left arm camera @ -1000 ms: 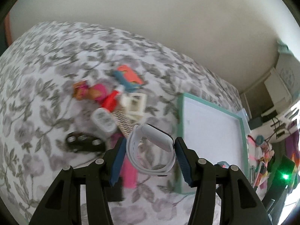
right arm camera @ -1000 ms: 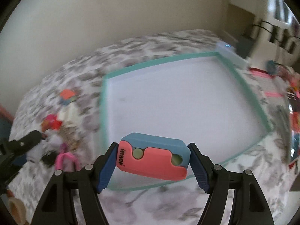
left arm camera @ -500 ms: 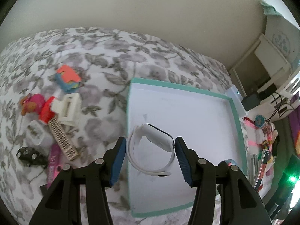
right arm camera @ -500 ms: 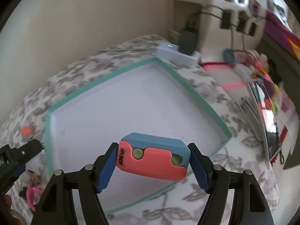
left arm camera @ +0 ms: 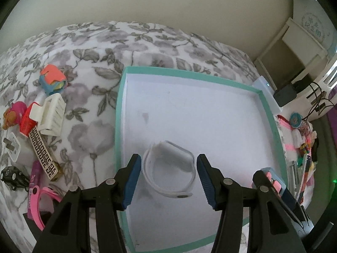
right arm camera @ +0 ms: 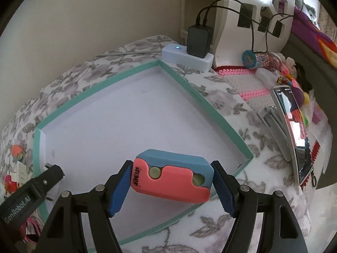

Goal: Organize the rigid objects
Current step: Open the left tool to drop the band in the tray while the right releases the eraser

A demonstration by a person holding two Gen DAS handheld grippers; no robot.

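Setting: a bed covered in a grey floral bedspread (left arm camera: 88, 130) is carrying a shallow white tray with a teal rim (left arm camera: 121, 97).
Left gripper (left arm camera: 168, 179): it is pointing down over the near part of the tray; its jaws have just been opening, and the blue pads (left arm camera: 132, 179) are standing apart from the band on both sides.
White watch band (left arm camera: 168, 172): it is lying looped on the tray floor between the left gripper's pads, touching neither, near the tray's left wall.
Right gripper (right arm camera: 171, 187): it is holding a pink and blue case (right arm camera: 172, 179) crosswise, both pads pressing on its ends, jaws fairly wide because the case is wide.
Case position: it is hanging above the tray's near right corner; whether it is touching the floor is unclear.
Pile left of the tray: an orange and blue toy (left arm camera: 52, 80), a white hair claw (left arm camera: 51, 113), a patterned hair clip (left arm camera: 43, 154), a black toy car (left arm camera: 13, 178) and pink items are lying on the bedspread.
Right of the tray: a phone (right arm camera: 294, 135) is leaning on a stand.
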